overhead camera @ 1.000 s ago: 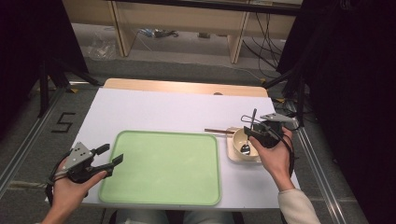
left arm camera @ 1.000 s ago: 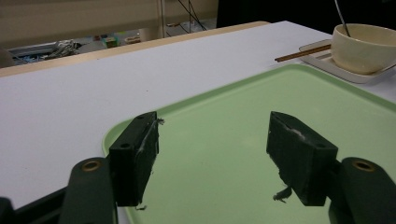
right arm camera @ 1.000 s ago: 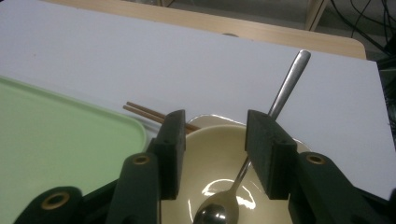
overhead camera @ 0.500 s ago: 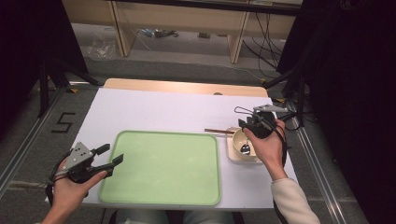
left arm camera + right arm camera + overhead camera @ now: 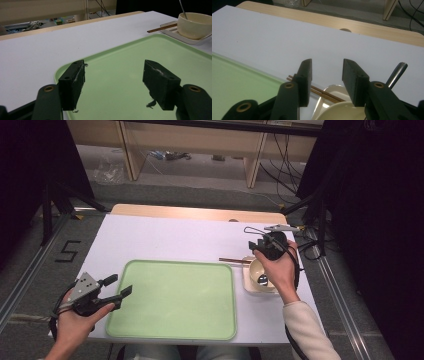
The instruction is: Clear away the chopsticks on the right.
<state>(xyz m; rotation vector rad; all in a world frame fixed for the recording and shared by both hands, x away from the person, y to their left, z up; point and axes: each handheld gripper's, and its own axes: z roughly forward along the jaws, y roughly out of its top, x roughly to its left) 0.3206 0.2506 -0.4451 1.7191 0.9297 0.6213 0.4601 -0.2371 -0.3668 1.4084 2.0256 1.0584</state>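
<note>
The right gripper point(image 5: 257, 246) hangs above the far edge of the cream ceramic bowl point(image 5: 262, 274), its black fingers point(image 5: 305, 76) released with nothing between them, having just been closing a little. Below them a pair of brown wooden chopsticks point(image 5: 235, 260) lies across the rim of the pale square saucer point(image 5: 248, 285) under the bowl, and a metal spoon point(image 5: 396, 72) leans in the bowl. The left gripper point(image 5: 116, 286) rests at the near left edge of the light green plastic tray point(image 5: 175, 300), fingers point(image 5: 72, 83) spread and empty. Tray and saucer sit on the white desk point(image 5: 165, 240), whose far edge shows bare wood point(image 5: 200, 213). Beyond it lie a grey floor, wooden shelf legs point(image 5: 252, 162) and loose cables point(image 5: 170, 155); black curtains point(image 5: 380, 195) flank both sides
</note>
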